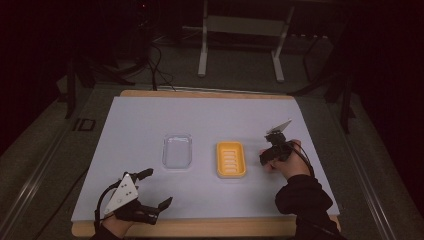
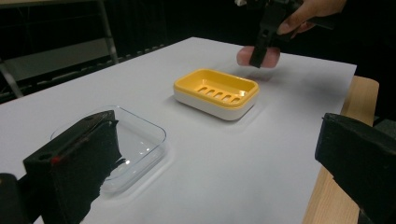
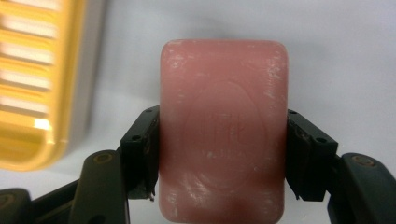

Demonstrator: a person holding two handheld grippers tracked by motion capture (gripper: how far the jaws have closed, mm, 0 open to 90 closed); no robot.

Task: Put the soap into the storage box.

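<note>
**Pink soap bar clamped in the right gripper beside the yellow dish**

The right gripper (image 3: 223, 154) has its 2 black jaws closed against the long sides of a pink rectangular bar of soap (image 3: 223, 135). In the right gripper view the bar sits squarely between the jaws, 1 pad pressed on each side, with most of its length standing out past the jaw tips and its near end reaching back toward the gripper body. A faint round stamp marks its top face, and pale scuffs show near its edges. The white sheet covering the counter (image 1: 150, 120) lies behind the bar, but whether the bar touches it I cannot tell.

Just to the left of the bar in that view is the yellow slotted plastic soap dish on a white base (image 3: 32, 84). In the high view the dish (image 1: 231, 159) sits near the middle of the counter, and the right gripper (image 1: 274, 150) is just beside its right side, apart from it. A clear plastic rectangular lid or tray (image 1: 177, 151) lies to the left of the dish, near it but not touching.

The left gripper (image 1: 150, 192) rests at the near left corner of the counter, its 2 jaws spread wide with nothing between them. In the left gripper view, the clear tray (image 2: 140, 140) lies partly behind 1 jaw.
</note>
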